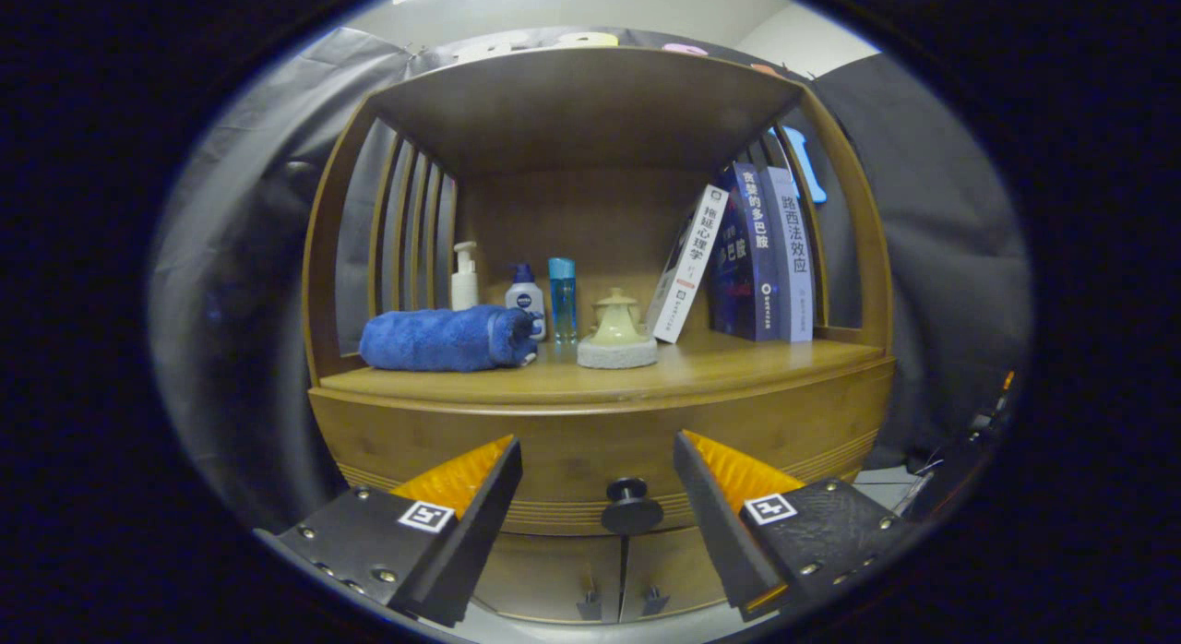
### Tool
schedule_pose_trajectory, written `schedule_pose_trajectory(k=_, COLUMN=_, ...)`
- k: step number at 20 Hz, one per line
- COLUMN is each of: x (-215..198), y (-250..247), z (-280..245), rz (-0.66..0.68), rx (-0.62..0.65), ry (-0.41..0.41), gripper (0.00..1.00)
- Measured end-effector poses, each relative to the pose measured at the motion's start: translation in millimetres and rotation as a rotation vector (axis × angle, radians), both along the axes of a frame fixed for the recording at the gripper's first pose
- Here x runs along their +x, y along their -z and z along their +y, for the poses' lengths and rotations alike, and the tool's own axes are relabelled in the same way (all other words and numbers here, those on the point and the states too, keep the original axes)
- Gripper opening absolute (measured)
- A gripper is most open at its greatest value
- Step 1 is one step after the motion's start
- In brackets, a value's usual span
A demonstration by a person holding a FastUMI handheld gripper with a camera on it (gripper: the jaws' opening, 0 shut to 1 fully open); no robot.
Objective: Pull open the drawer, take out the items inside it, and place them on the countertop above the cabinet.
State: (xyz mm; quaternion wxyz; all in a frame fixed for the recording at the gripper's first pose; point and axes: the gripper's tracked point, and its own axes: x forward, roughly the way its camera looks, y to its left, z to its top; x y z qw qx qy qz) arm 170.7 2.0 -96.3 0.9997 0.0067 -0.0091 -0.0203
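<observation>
A wooden cabinet faces me, with its closed drawer front point(572, 450) under the countertop point(738, 363). A round dark knob point(631, 508) sticks out of the drawer's lower middle. My gripper point(598, 455) is open, its two fingers set wide on either side of the knob and a little short of it, touching nothing. The drawer's inside is hidden.
On the countertop lie a rolled blue towel point(443, 339), a white pump bottle point(464, 277), a small white bottle point(525, 298), a blue bottle point(562, 296), a pale lidded pot on a round pad point(616, 335) and three leaning books point(747, 256). A shelf roof point(581, 109) overhangs. Two lower doors point(618, 579) sit beneath the drawer.
</observation>
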Motion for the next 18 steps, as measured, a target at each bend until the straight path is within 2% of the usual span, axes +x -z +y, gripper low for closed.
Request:
schedule_pose_trajectory(k=6, x=-39.5, y=-52.4, z=7.0, rz=-0.032, rx=-0.015, ry=0.024, gripper=0.99)
schedule_pose_trajectory(k=11, x=-74.8, y=-90.4, z=22.5, rz=-0.043, rx=-0.029, ry=0.009, gripper=0.98)
schedule_pose_trajectory(k=18, x=-124.2, y=-136.3, z=15.4, rz=-0.047, rx=-0.056, ry=0.081, gripper=0.98)
